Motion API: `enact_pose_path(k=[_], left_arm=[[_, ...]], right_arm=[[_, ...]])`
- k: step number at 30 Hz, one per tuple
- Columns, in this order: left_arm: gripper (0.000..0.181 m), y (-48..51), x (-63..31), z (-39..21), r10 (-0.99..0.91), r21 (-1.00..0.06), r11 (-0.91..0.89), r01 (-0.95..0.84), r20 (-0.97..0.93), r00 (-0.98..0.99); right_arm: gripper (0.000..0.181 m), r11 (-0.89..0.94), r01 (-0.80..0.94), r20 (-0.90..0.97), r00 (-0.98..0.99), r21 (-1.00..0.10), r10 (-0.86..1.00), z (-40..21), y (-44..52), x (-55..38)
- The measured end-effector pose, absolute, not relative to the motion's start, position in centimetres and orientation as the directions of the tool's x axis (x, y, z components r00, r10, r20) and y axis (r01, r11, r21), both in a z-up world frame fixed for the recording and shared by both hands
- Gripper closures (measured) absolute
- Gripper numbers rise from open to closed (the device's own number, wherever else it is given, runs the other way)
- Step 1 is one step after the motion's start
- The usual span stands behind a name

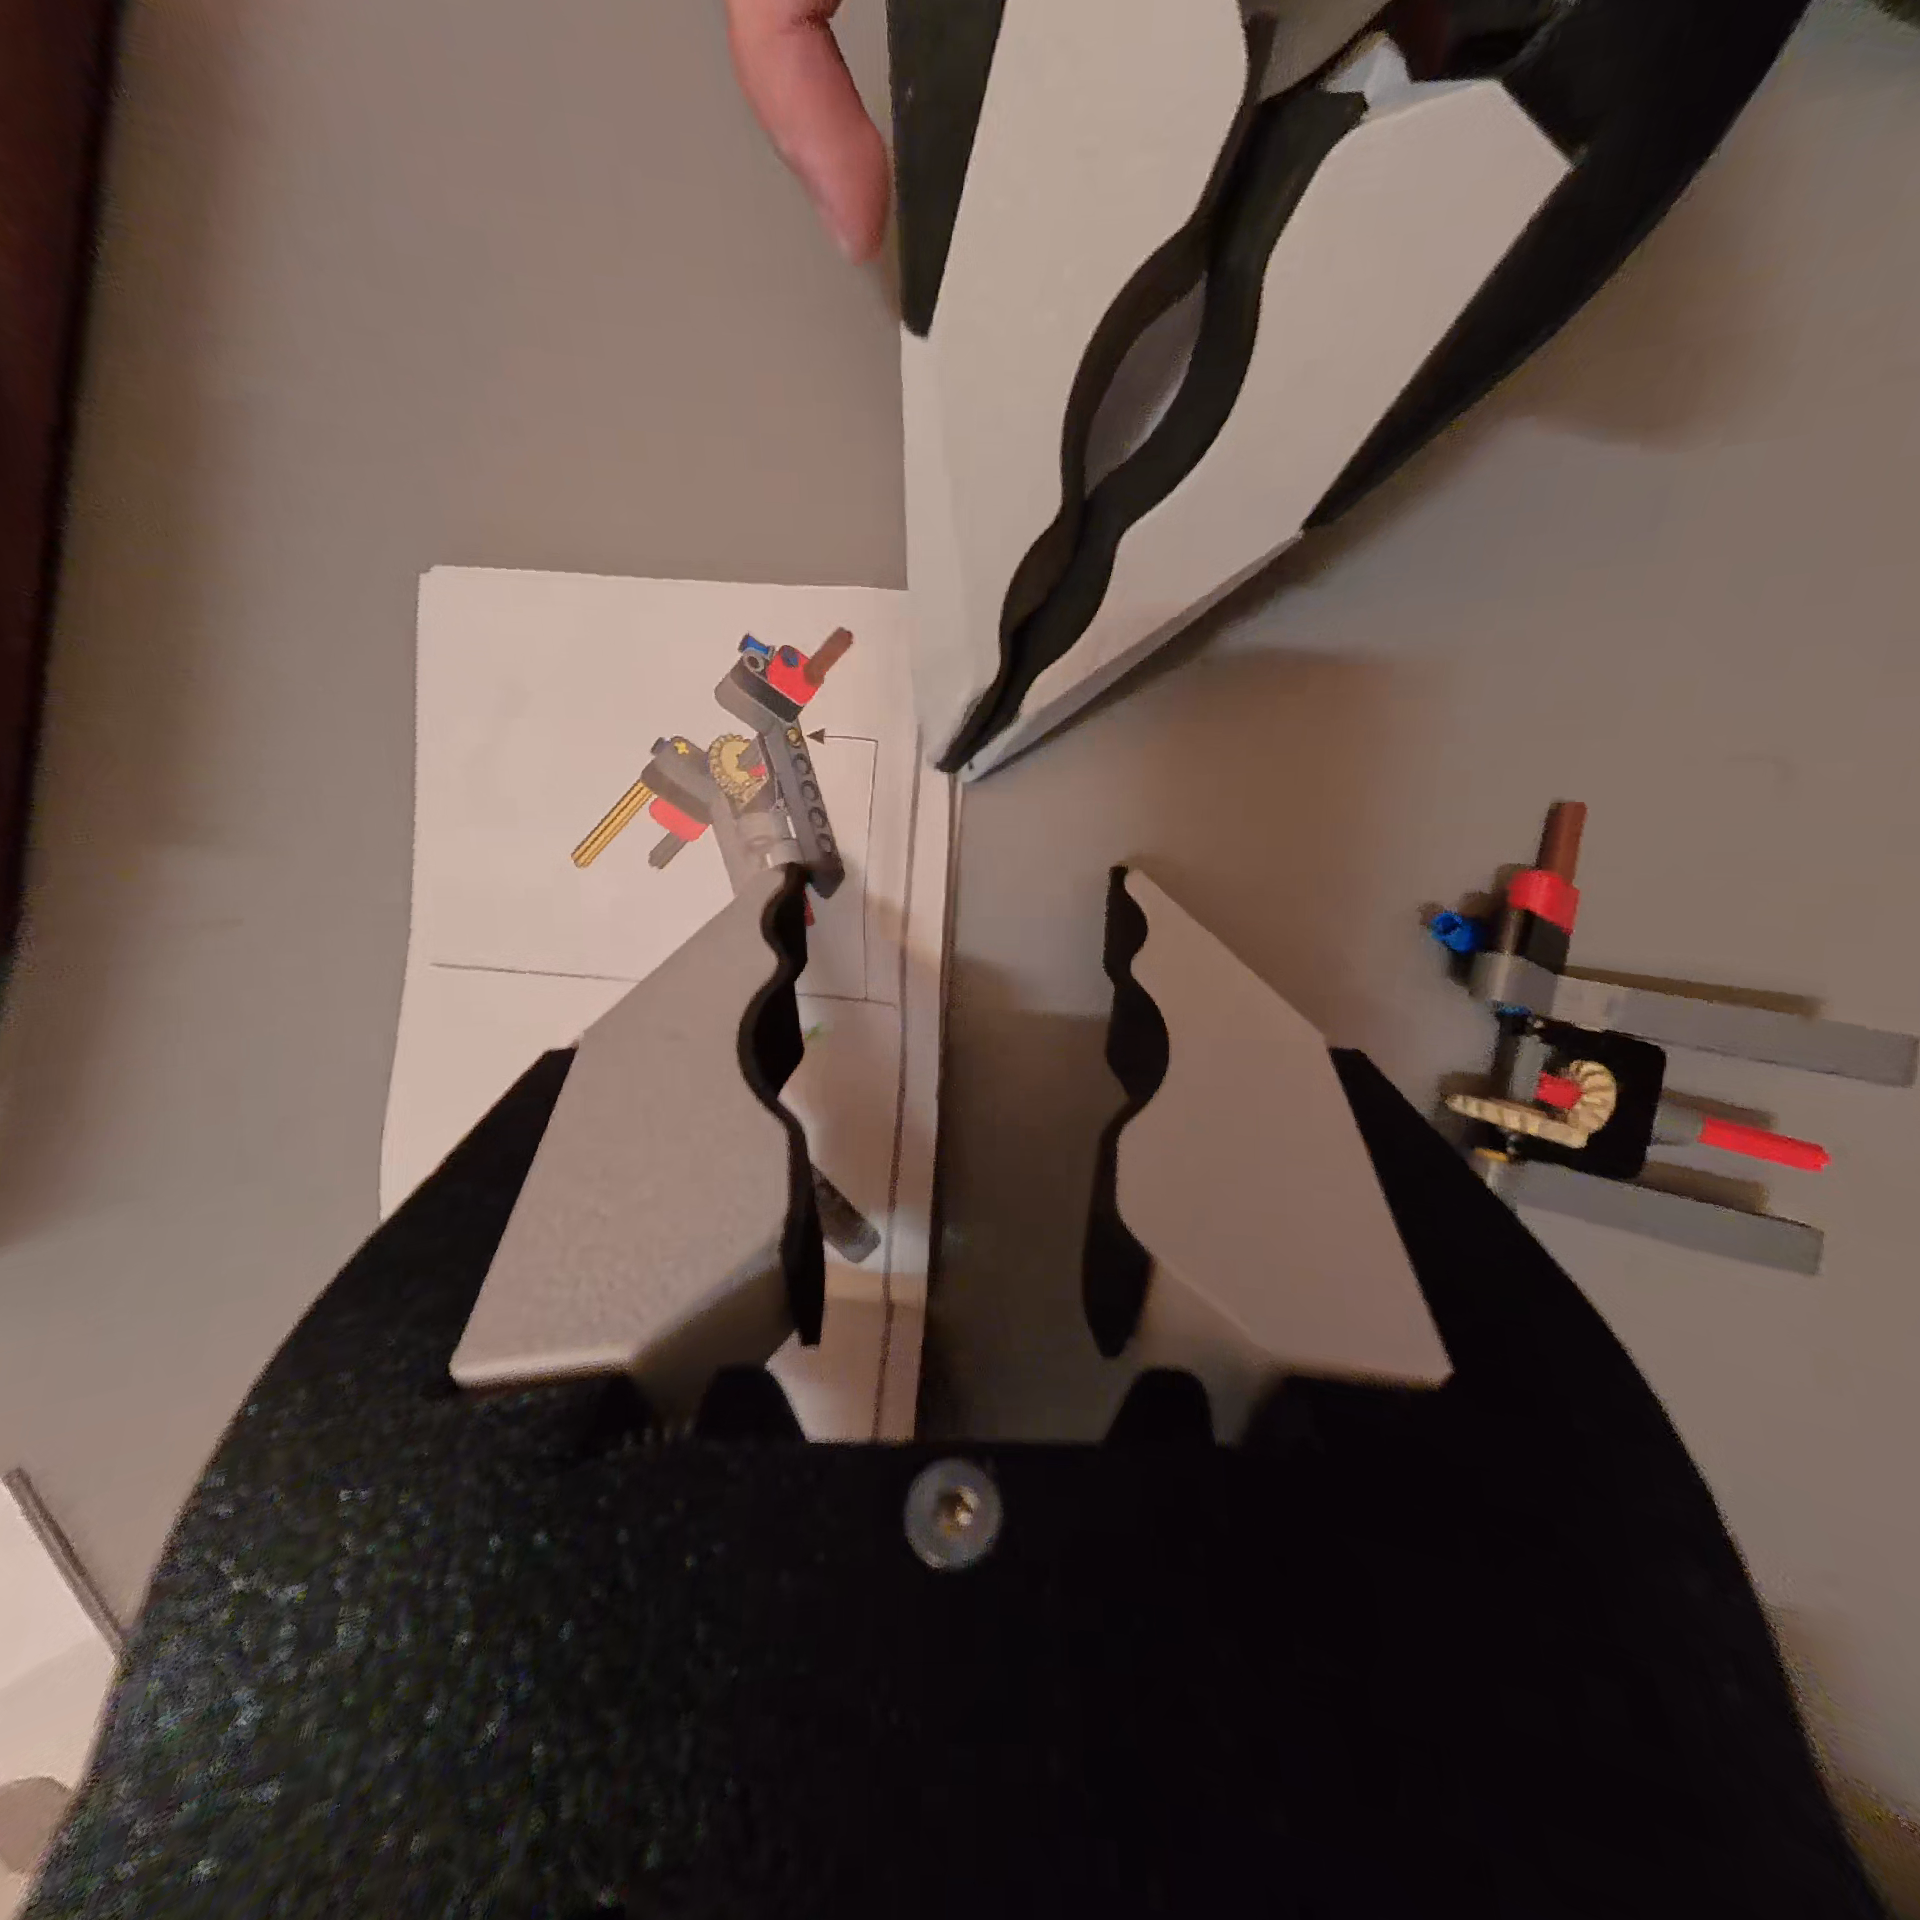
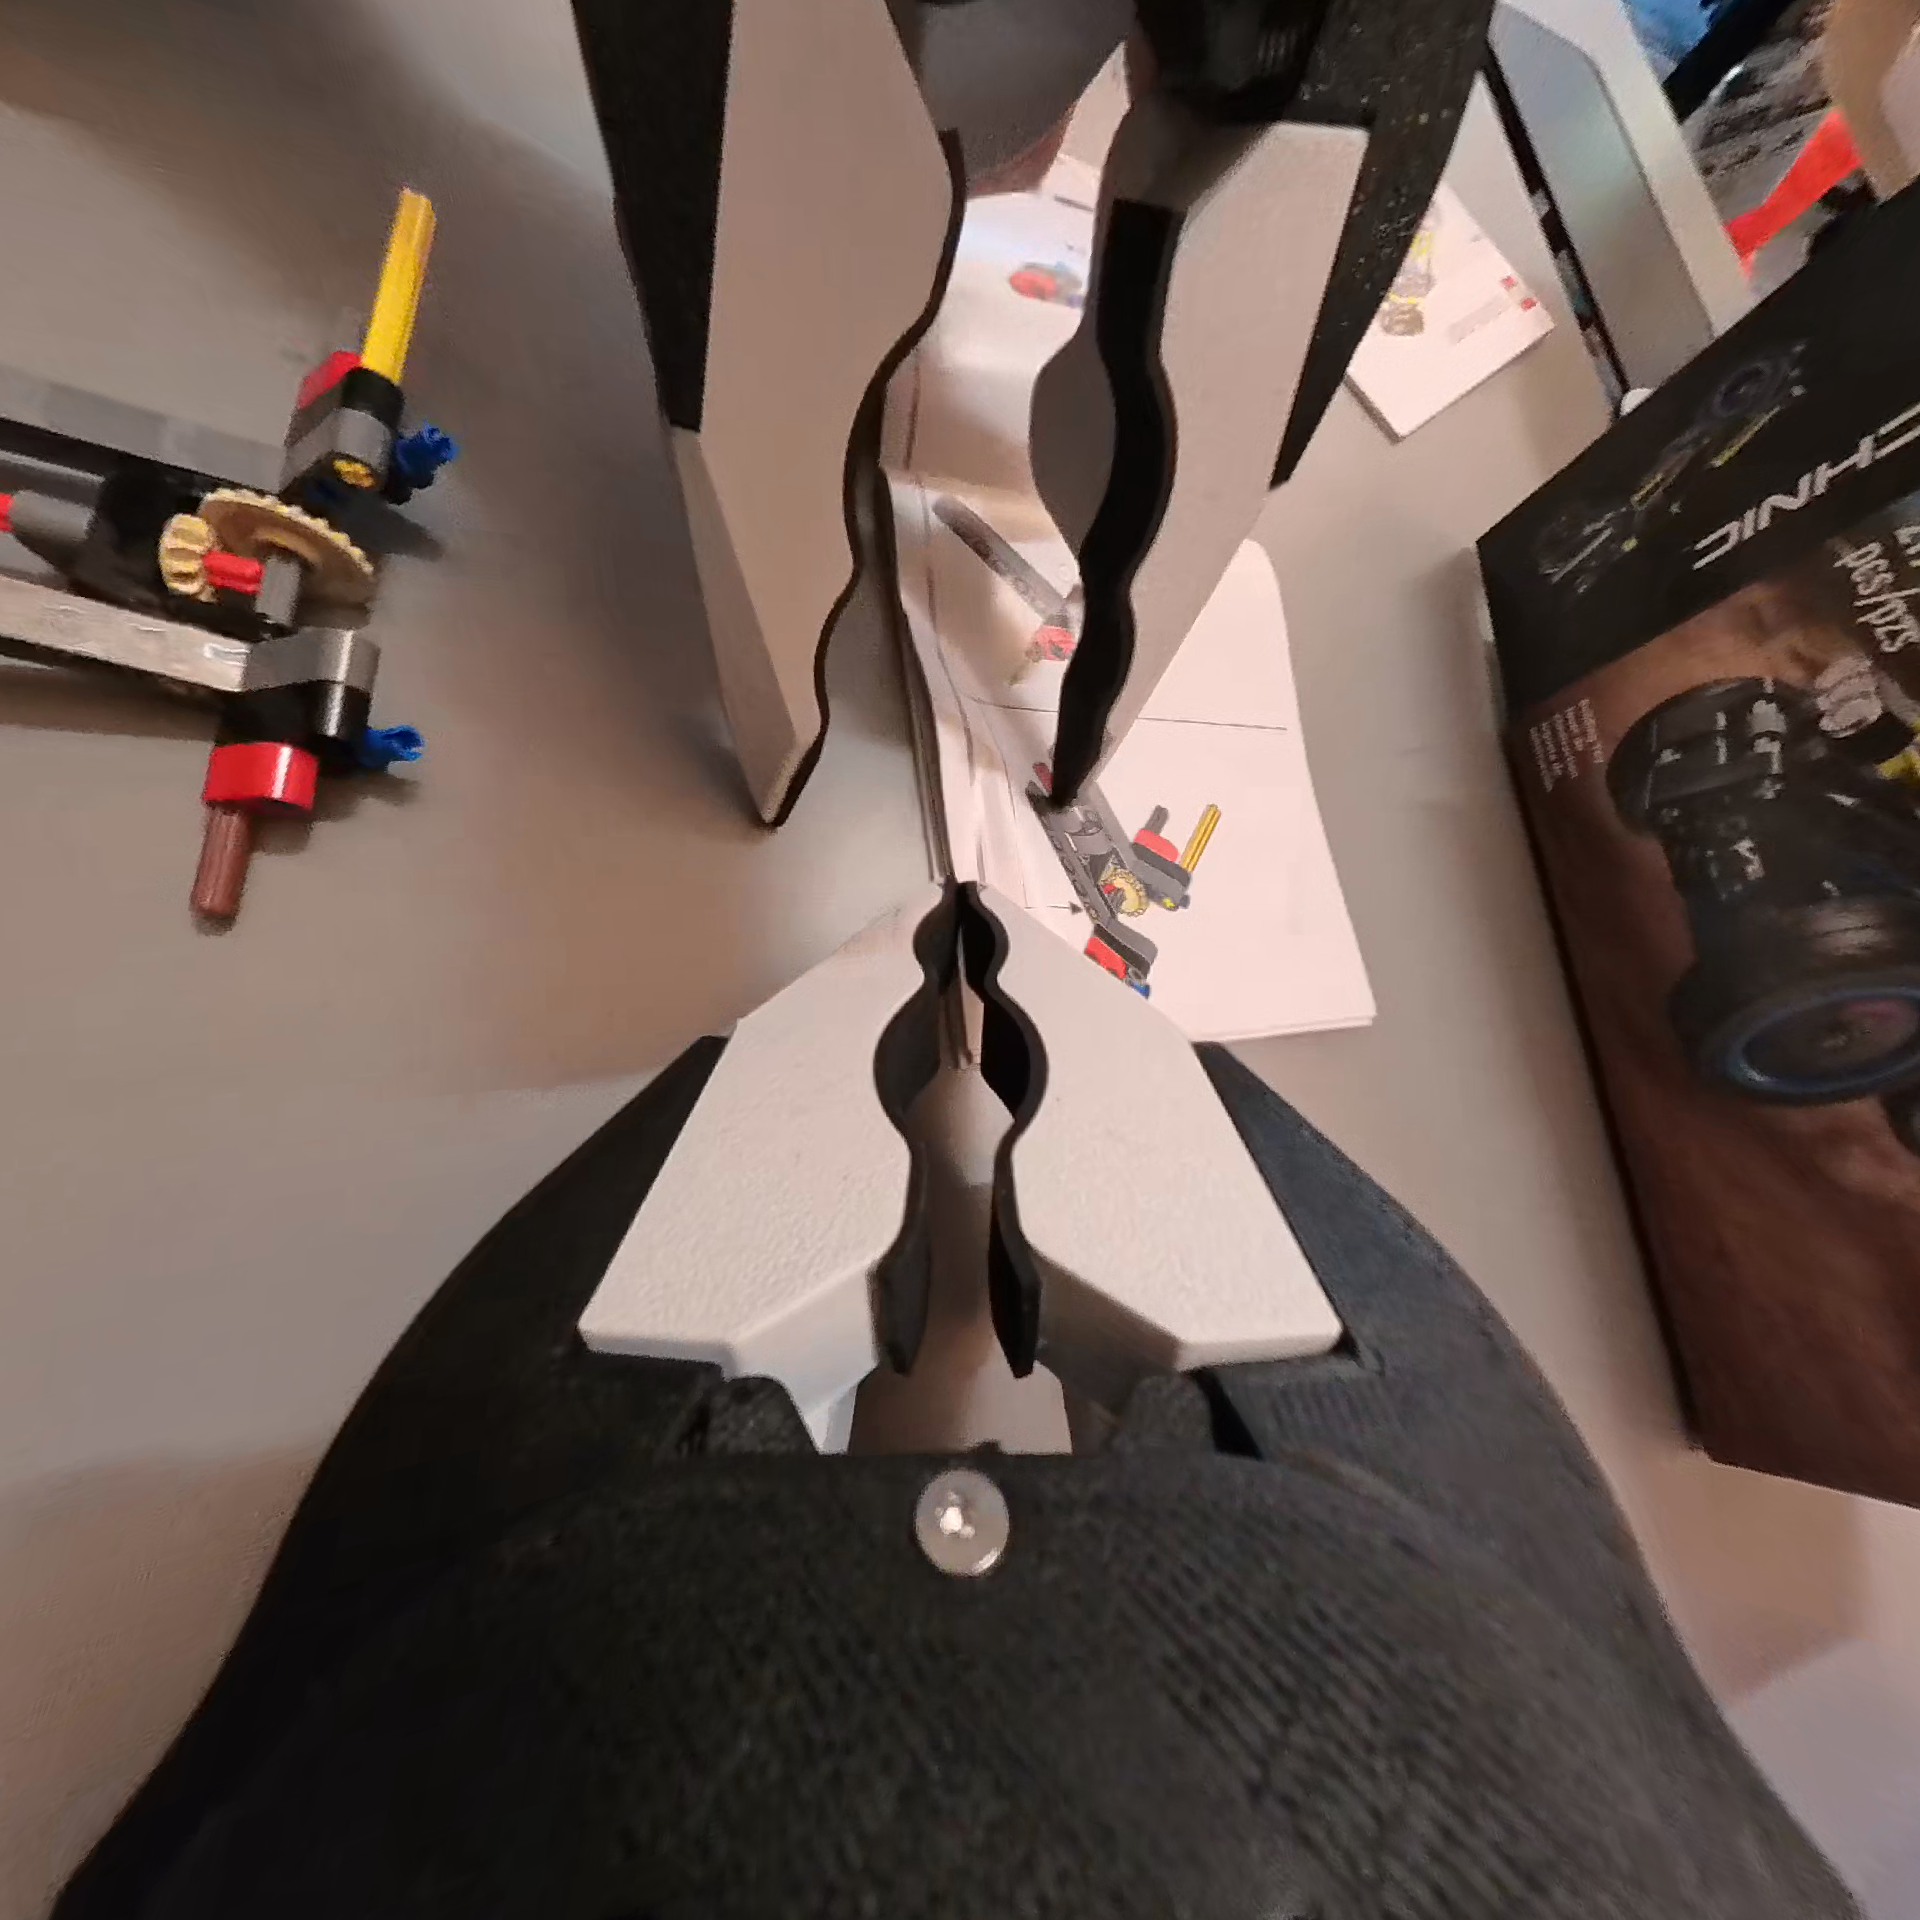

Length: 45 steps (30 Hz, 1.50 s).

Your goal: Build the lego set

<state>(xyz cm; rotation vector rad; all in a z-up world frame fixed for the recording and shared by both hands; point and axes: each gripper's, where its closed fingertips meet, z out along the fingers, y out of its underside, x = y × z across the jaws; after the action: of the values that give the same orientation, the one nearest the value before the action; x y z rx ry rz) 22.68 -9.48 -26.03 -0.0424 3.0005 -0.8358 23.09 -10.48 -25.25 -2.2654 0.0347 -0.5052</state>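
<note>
The open instruction booklet [image 1: 623, 675] lies on the grey table, and it also shows in the right wrist view [image 2: 1247, 883]. My right gripper [image 2: 961, 904] is shut on the edge of one booklet page, which stands up edge-on [image 1: 928, 1039]. In the left wrist view the right gripper [image 1: 956, 764] reaches in from the top. My left gripper [image 1: 956, 883] is open and empty, its fingers either side of the raised page. In the right wrist view [image 2: 914, 805] one of its fingertips [image 2: 1060, 795] touches the flat page. The part-built lego assembly [image 1: 1558, 1039] [image 2: 239, 551] lies apart on the table.
A dark lego box [image 2: 1714, 831] stands beside the booklet. A second leaflet [image 2: 1455, 332] and a silver flat device [image 2: 1600, 156] lie beyond it. A person's finger [image 1: 821, 125] shows by the right gripper's body. A dark edge [image 1: 42, 416] borders the table. Only a small space, under 4 cm, lies between the two pairs of fingers.
</note>
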Motion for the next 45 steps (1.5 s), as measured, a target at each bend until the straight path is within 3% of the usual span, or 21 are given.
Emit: enact_pose_path(k=[7,13,19,23,26,31,38,45], left_arm=[[0.151,-8.3,23.8,-25.9,-0.076,-0.541,0.839,-0.053,-0.019,-0.997],[0.154,-7.9,23.7,-25.9,-0.052,-0.526,0.849,-0.042,-0.005,-0.999],[0.181,-7.6,24.6,-25.8,-0.124,-0.539,0.83,-0.142,0.069,-0.99],[0.181,-7.1,24.6,-25.5,-0.147,-0.556,0.816,-0.16,0.069,-0.987],[0.181,-6.9,24.9,-24.6,-0.184,-0.607,0.775,-0.172,0.044,-0.982],[0.181,-7.2,24.9,-23.2,-0.186,-0.687,0.719,-0.1,-0.051,-0.981],[0.167,-8.1,24.9,-23.4,-0.153,-0.713,0.696,-0.092,-0.023,-0.988],[0.172,-9.8,25.7,-23.6,-0.117,-0.689,0.724,-0.029,-0.082,-0.99]], right_arm=[[0.181,-0.692,0.179,0.432,0.877,-0.699,-0.21,-25.0,-9.8,24.1],[0.181,-0.684,0.222,0.493,0.84,-0.694,-0.228,-24.5,-9.5,24.8],[0.181,-0.711,0.28,0.605,0.756,-0.645,-0.251,-24.0,-9.5,26.0],[0.162,-0.768,0.218,0.623,0.73,-0.602,-0.281,-24.3,-11.4,27.1],[0.158,-0.753,0.118,0.541,0.768,-0.647,-0.344,-24.4,-12.8,27.2],[0.181,-0.694,0.104,0.474,0.801,-0.712,-0.366,-24.1,-11.5,27.0],[0.181,-0.753,0.186,0.551,0.791,-0.631,-0.267,-25.1,-10.3,26.8],[0.181,-0.74,0.217,0.584,0.763,-0.637,-0.278,-24.8,-10.3,26.9]])
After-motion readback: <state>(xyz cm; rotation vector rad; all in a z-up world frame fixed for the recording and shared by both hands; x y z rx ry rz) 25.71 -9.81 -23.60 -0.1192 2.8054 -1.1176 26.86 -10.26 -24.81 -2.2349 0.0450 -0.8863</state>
